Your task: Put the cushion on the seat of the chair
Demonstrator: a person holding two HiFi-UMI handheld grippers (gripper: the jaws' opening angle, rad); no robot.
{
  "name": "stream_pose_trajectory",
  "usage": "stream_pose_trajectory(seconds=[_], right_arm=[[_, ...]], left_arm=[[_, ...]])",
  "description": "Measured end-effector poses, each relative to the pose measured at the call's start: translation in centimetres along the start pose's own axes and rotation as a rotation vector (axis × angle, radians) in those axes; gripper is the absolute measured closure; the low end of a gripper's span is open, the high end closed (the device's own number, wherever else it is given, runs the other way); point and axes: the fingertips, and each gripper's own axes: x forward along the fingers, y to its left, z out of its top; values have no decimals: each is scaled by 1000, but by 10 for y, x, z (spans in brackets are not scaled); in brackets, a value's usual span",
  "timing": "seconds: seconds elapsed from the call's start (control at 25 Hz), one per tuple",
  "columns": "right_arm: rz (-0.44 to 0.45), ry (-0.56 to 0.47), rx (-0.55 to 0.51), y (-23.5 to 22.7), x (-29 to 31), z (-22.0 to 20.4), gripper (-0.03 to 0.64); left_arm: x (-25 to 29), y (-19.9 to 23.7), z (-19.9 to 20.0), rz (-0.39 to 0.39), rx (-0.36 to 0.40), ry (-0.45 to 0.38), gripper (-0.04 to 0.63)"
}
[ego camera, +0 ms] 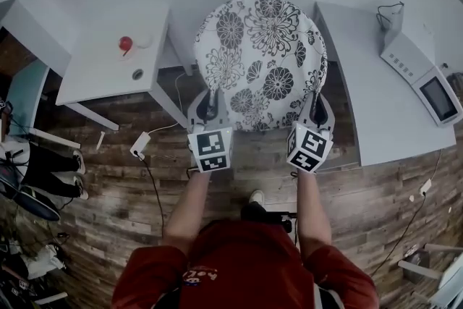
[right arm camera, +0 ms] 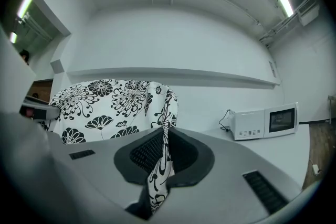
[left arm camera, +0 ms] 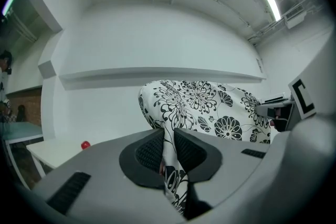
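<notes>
Closest in, the left gripper (left arm camera: 169, 140) has its dark ribbed jaws pressed together on a fold of the floral cushion (left arm camera: 205, 107), the cloth squeezed thin between them. The right gripper (right arm camera: 164, 145) does the same on its side, clamped on a narrow pleat of the same black-and-white fabric. From above, the two grippers bite the cushion's near rim, the left one at the near-left and the right one at the near-right, their marker cubes (ego camera: 210, 149) just behind the jaws.

The cushion is round and hangs in the air from these two grips, spreading away from the person in the red shirt (ego camera: 246, 264). It hangs over the gap between two white tables, with the wooden floor (ego camera: 108, 184) below.

The left table (ego camera: 87, 87) carries a small red object (ego camera: 125, 43) near its middle and a little grey disc (ego camera: 137, 74) towards its near edge. On the right table (ego camera: 362, 105) a white microwave (ego camera: 423, 76) sits at the far right edge. On the floor by the left table's near corner lies a white plug block (ego camera: 139, 145) with a cable.
</notes>
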Motion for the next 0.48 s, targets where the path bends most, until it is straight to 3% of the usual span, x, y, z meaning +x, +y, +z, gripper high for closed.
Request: stream_pose_trajectory(seconds=[0.48], right_arm=[[44, -23, -8, -8, 14, -2, 572]], left_arm=[[2, -6, -6, 55, -17, -16, 538]])
